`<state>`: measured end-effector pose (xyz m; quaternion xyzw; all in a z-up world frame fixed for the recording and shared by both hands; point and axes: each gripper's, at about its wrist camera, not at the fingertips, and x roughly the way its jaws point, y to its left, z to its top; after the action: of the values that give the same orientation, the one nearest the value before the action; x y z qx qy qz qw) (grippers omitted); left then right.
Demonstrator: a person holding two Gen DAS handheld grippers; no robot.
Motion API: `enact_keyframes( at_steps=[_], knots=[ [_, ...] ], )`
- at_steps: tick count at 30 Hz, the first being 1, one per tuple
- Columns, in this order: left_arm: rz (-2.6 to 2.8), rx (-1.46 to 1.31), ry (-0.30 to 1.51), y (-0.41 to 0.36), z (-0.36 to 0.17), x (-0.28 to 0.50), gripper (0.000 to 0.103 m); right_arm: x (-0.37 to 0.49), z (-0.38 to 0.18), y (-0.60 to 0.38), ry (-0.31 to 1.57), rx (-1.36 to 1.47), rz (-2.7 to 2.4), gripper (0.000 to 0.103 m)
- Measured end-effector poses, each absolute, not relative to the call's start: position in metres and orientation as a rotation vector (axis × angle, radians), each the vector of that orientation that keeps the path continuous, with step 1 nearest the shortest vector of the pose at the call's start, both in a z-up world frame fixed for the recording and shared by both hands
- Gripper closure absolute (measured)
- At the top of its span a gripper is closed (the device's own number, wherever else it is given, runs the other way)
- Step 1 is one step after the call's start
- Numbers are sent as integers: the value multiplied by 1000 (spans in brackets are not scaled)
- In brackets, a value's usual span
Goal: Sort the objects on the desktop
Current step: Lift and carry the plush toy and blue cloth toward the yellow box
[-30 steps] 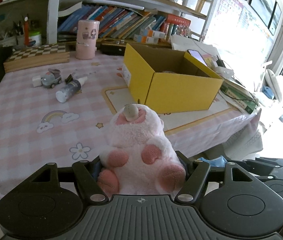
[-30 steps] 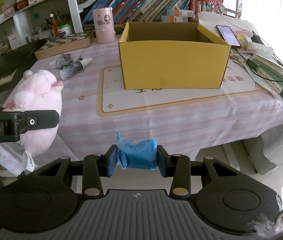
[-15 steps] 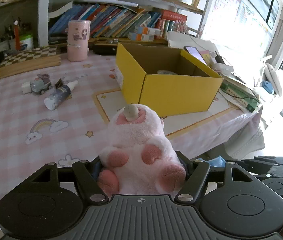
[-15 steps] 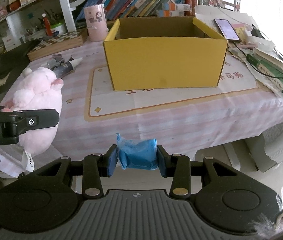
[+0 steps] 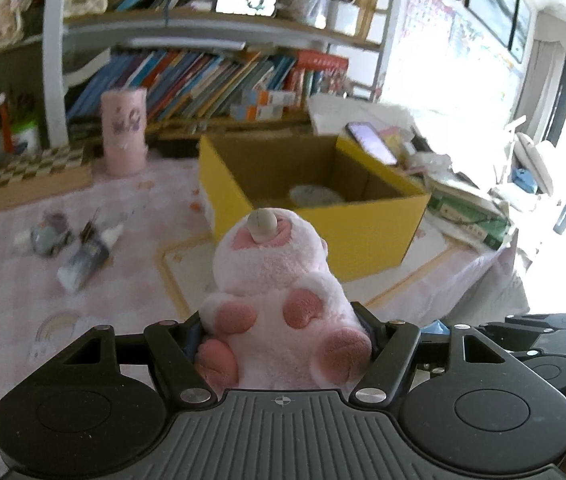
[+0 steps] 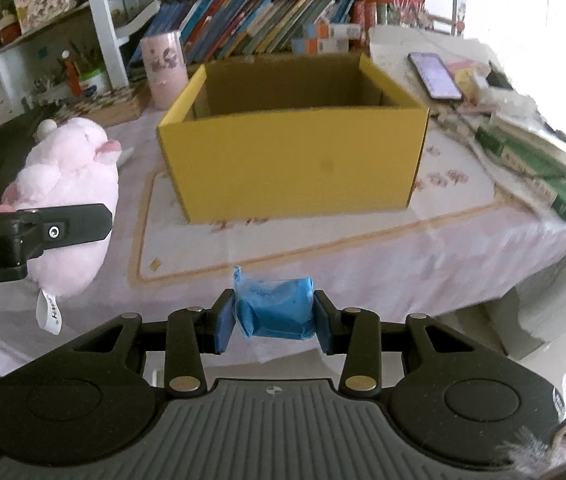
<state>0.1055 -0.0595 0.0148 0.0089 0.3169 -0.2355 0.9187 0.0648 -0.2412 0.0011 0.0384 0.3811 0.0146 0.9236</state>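
My left gripper [image 5: 281,336] is shut on a pink plush pig [image 5: 275,288], held above the table's front edge, short of the yellow cardboard box [image 5: 347,224]. A pale round item [image 5: 315,195] lies inside the box. My right gripper [image 6: 273,320] is shut on a crumpled blue packet [image 6: 279,308], held above the table's front edge in front of the box [image 6: 291,168]. The pig [image 6: 69,200] and the left gripper's finger [image 6: 59,228] show at the left of the right wrist view.
A toy car [image 5: 49,236] and a small bottle [image 5: 85,258] lie on the pink checked tablecloth at left. A pink cup [image 5: 123,130] and a chessboard box [image 5: 31,172] stand behind. A phone [image 6: 435,74], books and papers [image 6: 531,148] lie right of the box.
Both grippers have moved forward and up towards the yellow box, each still holding its object. The box's inside now shows more in the left wrist view.
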Motion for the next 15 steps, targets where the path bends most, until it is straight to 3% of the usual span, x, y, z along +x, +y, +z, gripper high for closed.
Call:
enact_keyframes(
  at_steps=[15],
  knots=[
    [-474, 42, 476, -118, 51, 149, 33, 115, 50, -304, 605, 58, 30, 66]
  ],
)
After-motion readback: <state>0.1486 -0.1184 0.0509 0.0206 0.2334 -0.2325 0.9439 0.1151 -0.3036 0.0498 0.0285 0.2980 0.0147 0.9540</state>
